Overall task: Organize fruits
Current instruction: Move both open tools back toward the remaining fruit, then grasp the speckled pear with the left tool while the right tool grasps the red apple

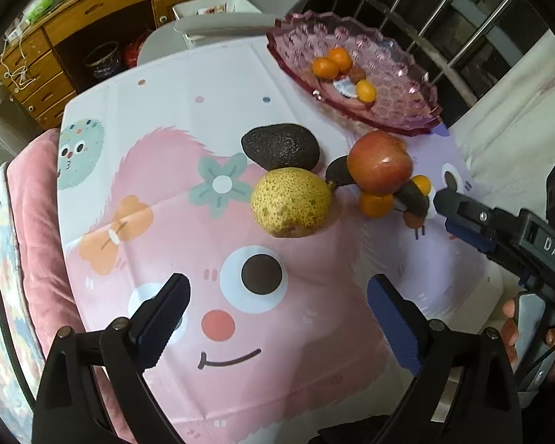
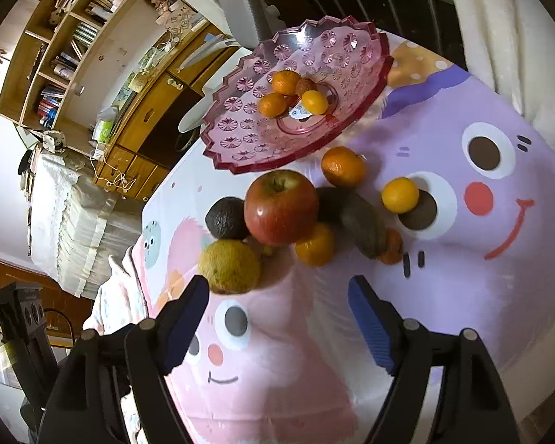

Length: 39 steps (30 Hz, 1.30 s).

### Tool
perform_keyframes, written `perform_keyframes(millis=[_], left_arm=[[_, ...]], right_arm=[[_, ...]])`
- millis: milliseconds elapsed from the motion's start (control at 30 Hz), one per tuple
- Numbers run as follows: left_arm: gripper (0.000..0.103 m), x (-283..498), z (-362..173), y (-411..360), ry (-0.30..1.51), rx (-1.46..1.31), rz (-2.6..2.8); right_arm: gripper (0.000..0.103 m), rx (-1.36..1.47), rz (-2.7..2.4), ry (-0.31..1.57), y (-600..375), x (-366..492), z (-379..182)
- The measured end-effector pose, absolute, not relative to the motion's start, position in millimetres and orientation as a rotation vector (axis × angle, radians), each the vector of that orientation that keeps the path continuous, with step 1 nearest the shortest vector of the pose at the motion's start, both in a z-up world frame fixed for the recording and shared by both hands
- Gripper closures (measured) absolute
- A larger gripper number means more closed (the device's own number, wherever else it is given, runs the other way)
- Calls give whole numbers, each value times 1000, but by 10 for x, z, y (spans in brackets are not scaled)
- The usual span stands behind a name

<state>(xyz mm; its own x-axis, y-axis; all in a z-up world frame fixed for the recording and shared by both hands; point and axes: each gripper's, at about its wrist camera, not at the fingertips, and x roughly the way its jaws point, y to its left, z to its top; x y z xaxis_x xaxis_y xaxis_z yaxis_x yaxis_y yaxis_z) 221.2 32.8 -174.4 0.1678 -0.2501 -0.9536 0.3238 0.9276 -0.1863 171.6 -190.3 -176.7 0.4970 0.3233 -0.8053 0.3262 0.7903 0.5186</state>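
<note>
Hovering my left tongs [image 1: 277,318] spread wide and empty at lower centre, pear [image 1: 290,202], apple [image 1: 380,161] mid-frame, dish [image 1: 399,111] upper right, then my right tongs [image 2: 279,318] likewise empty at lower centre, apple [image 2: 280,206] above them, dish [image 2: 236,140] top centre holding mandarins [image 2: 285,82].

Bare cloth [image 2: 307,333] btwn cams & fruit is free; apple [image 2: 281,211], pear [image 2: 229,267], avocado [image 2: 225,218] & small oranges [image 2: 315,244] crowd tight, blocking approach to pink dish [image 2: 240,140] behind; right side past outer orange [image 2: 400,195] open.

Red apple [image 2: 281,207]; speckled yellow pear [image 1: 290,202]; pink rosette-patterned dish [image 2: 240,140]; pink-and-lilac cartoon-face tablecloth [image 2: 462,259]
</note>
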Motion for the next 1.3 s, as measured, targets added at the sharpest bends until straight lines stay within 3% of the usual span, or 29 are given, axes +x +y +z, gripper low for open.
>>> perform_keyframes(millis=[800, 1067, 1200, 1300], left_arm=[[7, 2829, -2547, -166, 1472, 66, -382], [21, 2889, -2681, -214, 1486, 31, -376], [29, 2903, -2738, -180, 1493, -3, -392], [29, 2903, -2751, -189, 1489, -2, -391]], right_arm=[[24, 477, 48, 1060, -1752, 2377, -2142], [26, 421, 56, 1053, -1693, 2419, -2177], [37, 389, 47, 1060, -1668, 2436, -2186], [37, 385, 53, 1060, -1672, 2439, -2189]])
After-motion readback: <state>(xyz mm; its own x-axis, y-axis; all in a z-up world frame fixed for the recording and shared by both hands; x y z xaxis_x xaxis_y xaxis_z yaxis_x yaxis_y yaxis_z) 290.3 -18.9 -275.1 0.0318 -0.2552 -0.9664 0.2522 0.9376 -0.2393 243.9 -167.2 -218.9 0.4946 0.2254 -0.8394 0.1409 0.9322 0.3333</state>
